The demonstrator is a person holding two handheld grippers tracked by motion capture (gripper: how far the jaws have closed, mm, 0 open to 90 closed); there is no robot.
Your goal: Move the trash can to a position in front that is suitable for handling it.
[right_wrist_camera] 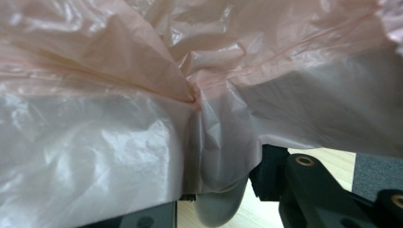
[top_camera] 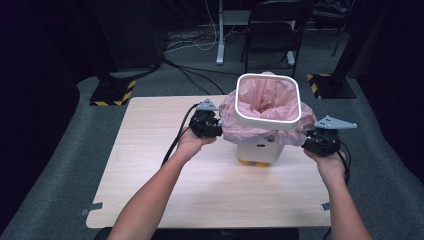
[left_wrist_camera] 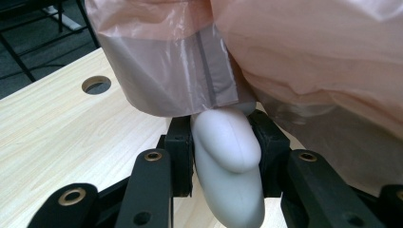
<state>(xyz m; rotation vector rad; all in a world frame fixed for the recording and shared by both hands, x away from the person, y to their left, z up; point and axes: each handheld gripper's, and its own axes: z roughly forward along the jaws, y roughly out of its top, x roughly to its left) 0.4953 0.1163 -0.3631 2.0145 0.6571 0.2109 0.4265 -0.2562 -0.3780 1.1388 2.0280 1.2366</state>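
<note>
Wooden table (top_camera: 150, 165) under the bin (top_camera: 258, 150), you've got left gripper (left_wrist_camera: 227, 142) and right gripper (right_wrist_camera: 223, 190) each clamped on a side handle, probably to lift it level.

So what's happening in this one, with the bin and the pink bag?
A person holds a gripper in each hand on either side of a small white plastic bin lined with a thin pink plastic bag, standing on a light wooden table. The left gripper has its jaws around a rounded white handle on the bin's side. The right gripper is at a similar handle under the draped bag; its grip is partly hidden. The bin sits on the table.
</note>
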